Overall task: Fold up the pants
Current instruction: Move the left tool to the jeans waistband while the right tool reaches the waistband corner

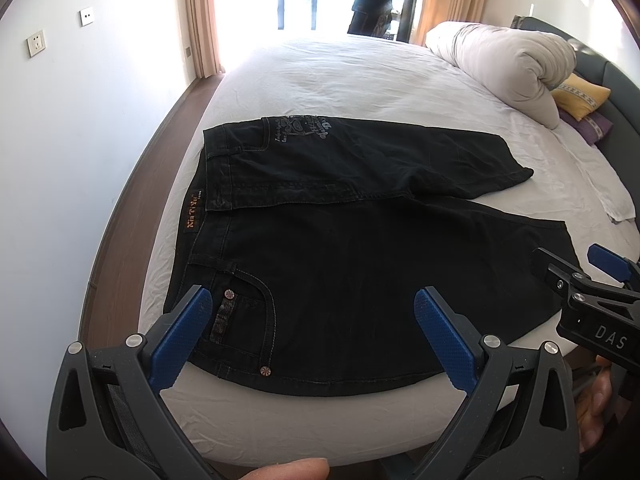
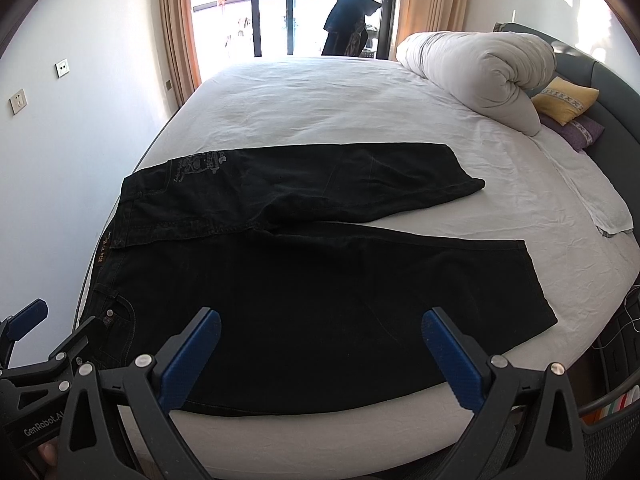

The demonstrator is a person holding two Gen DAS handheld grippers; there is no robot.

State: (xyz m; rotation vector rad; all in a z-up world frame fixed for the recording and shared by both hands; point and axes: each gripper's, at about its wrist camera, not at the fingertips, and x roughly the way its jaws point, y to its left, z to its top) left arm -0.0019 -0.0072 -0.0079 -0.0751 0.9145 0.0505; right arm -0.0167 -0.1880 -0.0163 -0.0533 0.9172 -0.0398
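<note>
Black denim pants (image 1: pixel 340 264) lie spread flat on a white bed (image 1: pixel 320 76), waistband to the left, both short legs pointing right. The far leg (image 1: pixel 400 160) is angled away from the near leg. My left gripper (image 1: pixel 314 312) hangs open just above the near edge by the front pocket, with nothing between its blue pads. In the right wrist view the same pants (image 2: pixel 320 280) fill the middle of the bed (image 2: pixel 320 100). My right gripper (image 2: pixel 322 336) is open over the near leg's lower edge, holding nothing. Each gripper shows at the edge of the other's view.
A rolled white duvet (image 1: pixel 500 60) and yellow and purple pillows (image 1: pixel 580 96) sit at the bed's far right by a dark headboard. A folded white cloth (image 2: pixel 592 196) lies right of the pants. A wall runs along the left; curtains and a glass door stand behind.
</note>
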